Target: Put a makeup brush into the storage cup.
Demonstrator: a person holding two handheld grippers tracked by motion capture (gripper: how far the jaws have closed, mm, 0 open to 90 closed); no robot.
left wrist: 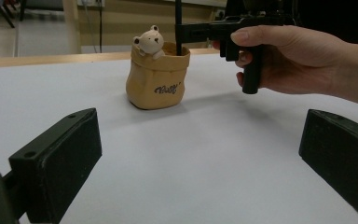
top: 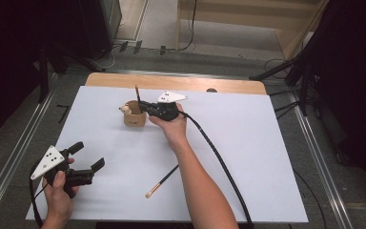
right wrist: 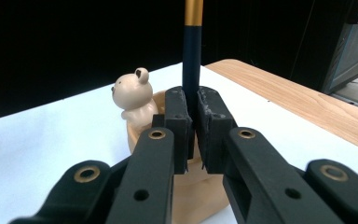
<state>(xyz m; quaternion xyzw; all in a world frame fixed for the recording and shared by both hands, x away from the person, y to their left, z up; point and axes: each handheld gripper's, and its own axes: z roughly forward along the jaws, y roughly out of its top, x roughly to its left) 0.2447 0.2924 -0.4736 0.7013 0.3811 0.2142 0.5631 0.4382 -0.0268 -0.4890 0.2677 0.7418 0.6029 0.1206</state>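
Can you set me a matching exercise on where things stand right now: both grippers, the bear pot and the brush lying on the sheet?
Things:
1. left gripper
2. right gripper
3. bear pot
4. loose brush

States:
A. lies flat on the white sheet, beside the person's right forearm
B. jaws wide apart, nothing between them
C. stands upright on the sheet, a bear figure on its rim
D. jaws closed on a dark-handled brush held upright over the pot

Pairs: 1-B, 2-D, 3-C, 4-A
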